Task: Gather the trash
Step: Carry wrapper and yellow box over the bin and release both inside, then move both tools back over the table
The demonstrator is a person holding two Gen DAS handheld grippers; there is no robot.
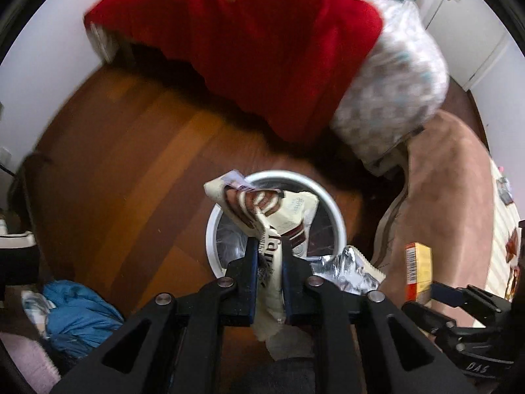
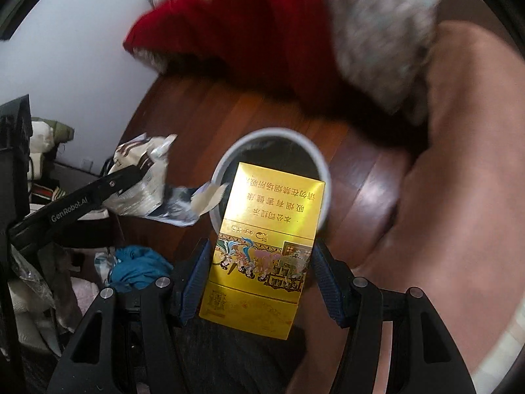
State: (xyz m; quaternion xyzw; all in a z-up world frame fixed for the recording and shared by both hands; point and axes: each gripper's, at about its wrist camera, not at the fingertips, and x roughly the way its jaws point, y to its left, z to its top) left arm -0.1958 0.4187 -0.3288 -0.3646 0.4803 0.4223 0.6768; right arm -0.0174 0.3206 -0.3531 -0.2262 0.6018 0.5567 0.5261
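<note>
My left gripper [image 1: 269, 246] is shut on a crumpled cream and brown snack wrapper [image 1: 272, 216], held over a white round trash bin [image 1: 341, 229] on the wooden floor. A silver foil wrapper [image 1: 344, 269] hangs beside it. My right gripper [image 2: 261, 262] is shut on a yellow cigarette box [image 2: 262, 243], held above the same bin [image 2: 226, 161]. The box also shows in the left wrist view [image 1: 417, 271]. The left gripper with its wrapper [image 2: 141, 177] shows at the left of the right wrist view.
A bed with a red blanket [image 1: 249, 49] and a patterned quilt [image 1: 393, 82] lies beyond the bin. A pink-brown cover [image 1: 452, 197] is at the right. Blue cloth [image 1: 75, 315] and other clutter lie on the floor [image 1: 131, 164] at the left.
</note>
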